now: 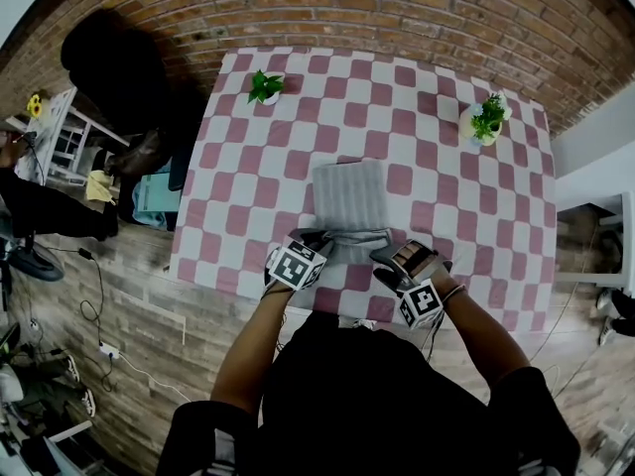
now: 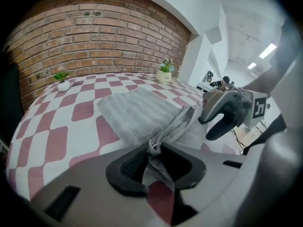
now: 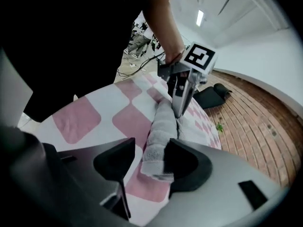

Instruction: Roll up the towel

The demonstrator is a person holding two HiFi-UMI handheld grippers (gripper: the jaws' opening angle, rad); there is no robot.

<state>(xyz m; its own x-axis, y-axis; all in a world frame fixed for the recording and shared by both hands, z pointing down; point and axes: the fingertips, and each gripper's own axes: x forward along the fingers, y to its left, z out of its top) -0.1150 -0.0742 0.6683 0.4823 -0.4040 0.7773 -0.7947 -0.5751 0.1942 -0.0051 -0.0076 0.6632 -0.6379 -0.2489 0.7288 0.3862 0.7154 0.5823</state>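
A grey towel (image 1: 347, 194) lies flat on the pink-and-white checked table (image 1: 238, 196). Its near edge is turned up into a short roll (image 1: 354, 234). My left gripper (image 1: 317, 238) is at the roll's left end. In the left gripper view it (image 2: 152, 150) is shut on a bunched fold of towel (image 2: 137, 110). My right gripper (image 1: 389, 256) is at the roll's right end. In the right gripper view the roll's end (image 3: 158, 131) lies between the jaws of that gripper (image 3: 150, 150), against one jaw, with a gap to the other. The left gripper (image 3: 182, 86) shows at the roll's far end.
Two small potted plants stand at the back of the table, one left (image 1: 265, 87) and one right (image 1: 486, 117). The table's near edge (image 1: 327, 315) is just below my grippers. A brick wall (image 1: 397, 8) runs behind; furniture and cables sit on the floor at left (image 1: 99, 177).
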